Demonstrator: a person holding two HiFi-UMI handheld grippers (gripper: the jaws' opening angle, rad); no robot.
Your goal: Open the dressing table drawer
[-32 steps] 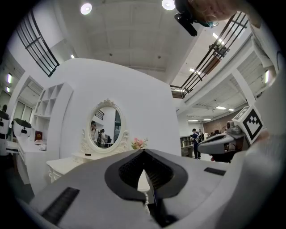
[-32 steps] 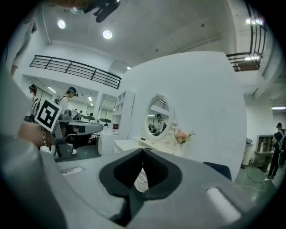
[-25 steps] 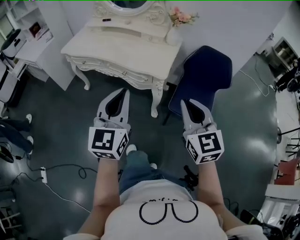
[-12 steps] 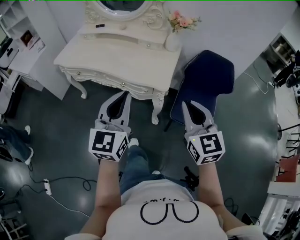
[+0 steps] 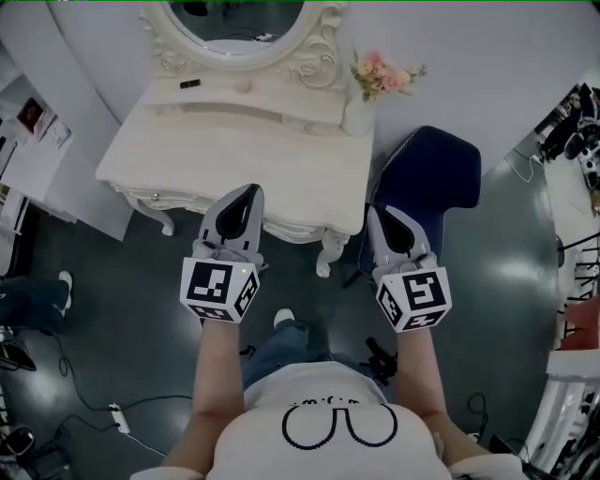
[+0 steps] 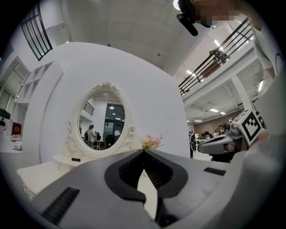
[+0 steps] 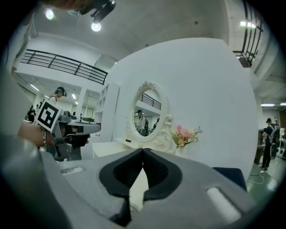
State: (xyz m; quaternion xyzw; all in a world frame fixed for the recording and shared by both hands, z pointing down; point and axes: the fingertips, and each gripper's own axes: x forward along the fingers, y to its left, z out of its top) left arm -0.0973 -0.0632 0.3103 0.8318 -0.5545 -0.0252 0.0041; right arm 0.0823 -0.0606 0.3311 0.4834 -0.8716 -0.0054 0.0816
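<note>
The white dressing table (image 5: 281, 150) with its oval mirror (image 5: 234, 19) stands ahead; I see its top from above, and only a thin strip of the carved front apron (image 5: 295, 228) where the drawer sits. My left gripper (image 5: 249, 190) is shut and empty, its tip over the table's front edge in the head view. To its right, my right gripper (image 5: 374, 212) is also shut and empty, just off the table's right front corner. In the gripper views, the left gripper (image 6: 143, 151) and the right gripper (image 7: 143, 150) both point level at the mirror (image 6: 103, 117).
A vase of pink flowers (image 5: 382, 75) stands on the table's right rear corner, and a small dark object (image 5: 189, 83) lies on its raised shelf. Right of the table is a navy chair (image 5: 431, 183). White shelving (image 5: 37, 141) stands left. Cables (image 5: 112, 412) trail on the dark floor.
I have walked toward the dressing table, so it sits closer and lower in the head view. Both grippers came forward with me, staying shut; the left tip now overlaps the table's front edge.
</note>
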